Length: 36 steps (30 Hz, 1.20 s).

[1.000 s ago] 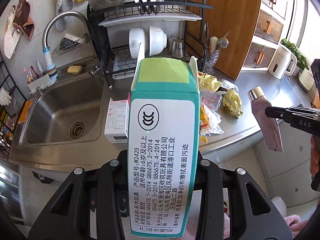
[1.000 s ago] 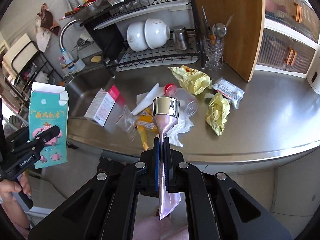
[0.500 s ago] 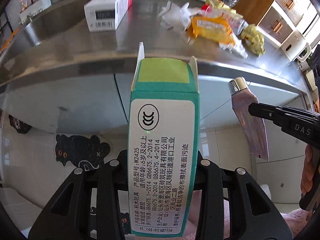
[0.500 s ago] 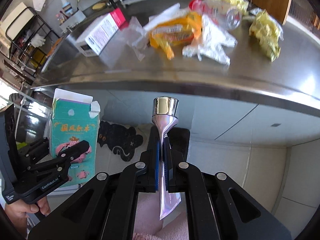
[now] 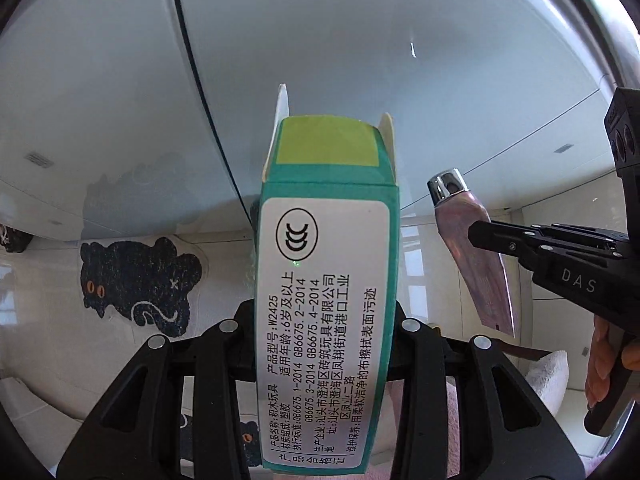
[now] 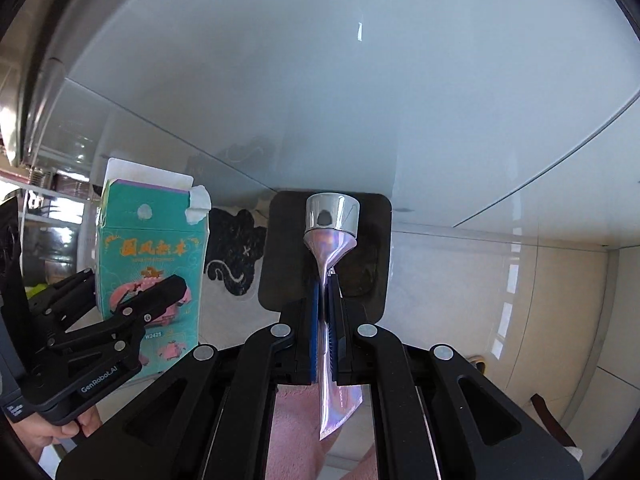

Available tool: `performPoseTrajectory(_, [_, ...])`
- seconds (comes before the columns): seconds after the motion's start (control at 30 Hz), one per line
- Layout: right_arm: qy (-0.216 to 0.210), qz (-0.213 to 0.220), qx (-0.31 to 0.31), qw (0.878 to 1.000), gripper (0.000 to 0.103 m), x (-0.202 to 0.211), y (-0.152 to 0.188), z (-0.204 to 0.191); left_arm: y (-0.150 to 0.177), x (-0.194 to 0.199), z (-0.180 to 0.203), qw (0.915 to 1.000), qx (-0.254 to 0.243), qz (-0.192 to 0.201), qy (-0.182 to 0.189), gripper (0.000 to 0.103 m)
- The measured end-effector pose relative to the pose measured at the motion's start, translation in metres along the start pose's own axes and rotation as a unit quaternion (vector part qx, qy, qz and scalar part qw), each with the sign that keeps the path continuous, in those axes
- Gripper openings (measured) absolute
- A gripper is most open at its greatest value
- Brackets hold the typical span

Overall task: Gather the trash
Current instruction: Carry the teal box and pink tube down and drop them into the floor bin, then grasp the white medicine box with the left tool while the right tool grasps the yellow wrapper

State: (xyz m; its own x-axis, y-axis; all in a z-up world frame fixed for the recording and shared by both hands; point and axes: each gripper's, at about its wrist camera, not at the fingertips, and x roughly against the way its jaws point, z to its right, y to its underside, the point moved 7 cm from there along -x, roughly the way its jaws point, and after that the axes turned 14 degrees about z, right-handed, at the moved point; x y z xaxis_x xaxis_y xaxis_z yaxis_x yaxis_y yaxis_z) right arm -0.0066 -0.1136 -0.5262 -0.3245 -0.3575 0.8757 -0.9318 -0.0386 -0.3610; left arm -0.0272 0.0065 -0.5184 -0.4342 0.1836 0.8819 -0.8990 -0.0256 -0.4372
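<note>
Teal carton (image 5: 326, 280) beside squeezed tube (image 6: 330, 320); cat mat (image 5: 138, 280), cabinet doors (image 5: 320, 40) ahead

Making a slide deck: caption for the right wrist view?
Right gripper clamps a flattened tube; left gripper holds a green box.

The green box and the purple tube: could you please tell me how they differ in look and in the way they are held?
The green box is stiff, square-edged card with printed labels; the purple tube is soft, shiny and squeezed flat, with a chrome cap. The box fills a part-open left gripper; the tube is pinched thin by the nearly closed right gripper. The box's top flaps stand open; the tube is capped. Both are held upright above the floor.
</note>
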Motion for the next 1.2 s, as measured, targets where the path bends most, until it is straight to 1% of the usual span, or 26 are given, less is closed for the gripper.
performPoseTrajectory(0.07, [-0.008,-0.015,-0.025,1.0,0.006,-0.025,0.005,0.007,0.005,-0.021,-0.004,0.9999,-0.004,-0.011,-0.002,0.037])
performPoseTrajectory(0.17, [-0.003,-0.034,-0.044,0.998,0.006,-0.059,0.013,0.015,0.005,-0.047,-0.012,0.9998,0.005,-0.02,-0.005,0.037])
performPoseTrajectory(0.27, [0.001,-0.049,-0.054,0.997,0.006,-0.083,0.019,0.022,0.006,-0.065,-0.019,0.9994,0.012,-0.032,-0.003,0.038])
performPoseTrajectory(0.3, [-0.001,-0.054,-0.058,0.997,0.008,-0.087,0.02,0.022,0.006,-0.069,-0.021,0.9993,0.01,-0.035,-0.004,0.038])
performPoseTrajectory(0.43, [0.004,-0.059,-0.052,0.997,0.009,-0.091,0.019,0.017,0.005,-0.074,-0.02,0.9989,0.002,-0.046,-0.004,0.04])
performPoseTrajectory(0.5, [0.009,-0.055,-0.052,0.997,0.009,-0.085,0.015,0.015,0.003,-0.072,-0.025,0.999,-0.002,-0.043,-0.006,0.049])
performPoseTrajectory(0.53, [0.01,-0.056,-0.051,0.997,0.01,-0.084,0.013,0.015,0.002,-0.07,-0.027,0.9991,0.0,-0.043,-0.004,0.056])
performPoseTrajectory(0.63, [0.015,-0.059,-0.049,0.997,0.011,-0.081,0.01,0.017,-0.002,-0.063,-0.029,0.9993,-0.002,-0.037,-0.006,0.056])
performPoseTrajectory(0.67, [0.016,-0.06,-0.049,0.997,0.011,-0.079,0.009,0.018,-0.004,-0.061,-0.029,0.9993,-0.003,-0.036,-0.006,0.056])
performPoseTrajectory(0.7, [0.018,-0.059,-0.049,0.997,0.016,-0.075,0.006,0.015,-0.005,-0.056,-0.029,0.9994,-0.002,-0.034,-0.007,0.056])
performPoseTrajectory(0.73, [0.019,-0.056,-0.048,0.997,0.026,-0.07,0.004,0.014,-0.006,-0.052,-0.029,0.9994,-0.002,-0.033,-0.007,0.056])
performPoseTrajectory(0.77, [0.018,-0.054,-0.048,0.997,0.034,-0.064,0.003,0.013,-0.006,-0.049,-0.03,0.9995,-0.002,-0.031,-0.006,0.056])
performPoseTrajectory(0.8, [0.015,-0.05,-0.05,0.997,0.046,-0.06,0.002,0.013,-0.008,-0.043,-0.029,0.9996,-0.001,-0.029,-0.005,0.056])
performPoseTrajectory(0.9, [0.016,-0.037,-0.041,0.998,0.046,-0.04,-0.005,0.01,-0.013,-0.021,-0.026,0.9998,0.0,-0.019,-0.005,0.056])
performPoseTrajectory(0.97, [0.017,-0.026,-0.027,0.999,0.053,-0.022,-0.01,0.005,-0.017,-0.002,-0.024,0.9999,0.002,-0.01,-0.007,0.058])
performPoseTrajectory(1.0, [0.017,-0.019,-0.022,0.999,0.059,-0.014,-0.013,0.004,-0.02,0.008,-0.024,1.0,0.002,-0.004,-0.009,0.06])
performPoseTrajectory(1.07, [0.016,-0.002,-0.011,1.0,0.06,0.011,-0.018,-0.002,-0.026,0.029,-0.022,0.9999,0.001,0.009,-0.01,0.066])
performPoseTrajectory(1.2, [0.012,0.029,0.006,0.999,0.061,0.065,-0.031,-0.007,-0.043,0.079,-0.013,0.9991,0.001,0.039,-0.015,0.073])
